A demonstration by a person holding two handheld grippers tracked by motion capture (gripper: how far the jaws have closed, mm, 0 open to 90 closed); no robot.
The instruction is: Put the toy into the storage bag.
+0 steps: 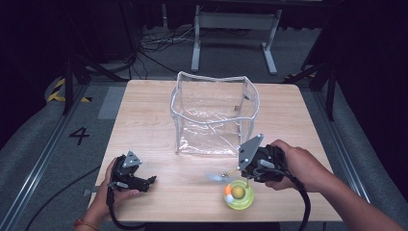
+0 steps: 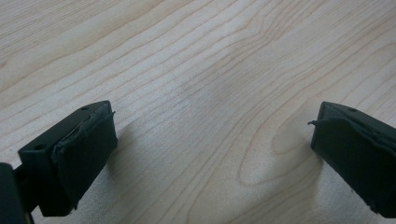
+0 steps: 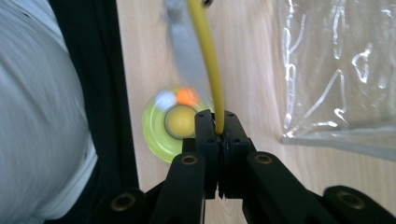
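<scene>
You are pinching a yellow cord in the right gripper, jaws pressed together on it. The cord is running straight ahead from the jaws, above the green round toy near the table's front edge, just before the clear plastic bag. Your left gripper is resting spread and empty, well apart.

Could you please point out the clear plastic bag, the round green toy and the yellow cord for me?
clear plastic bag [image 1: 211, 120]: high view, front wall.
round green toy [image 1: 239, 194]: high view, its centre.
yellow cord [image 3: 208, 60]: right gripper view, mid-length above the tongs.
</scene>
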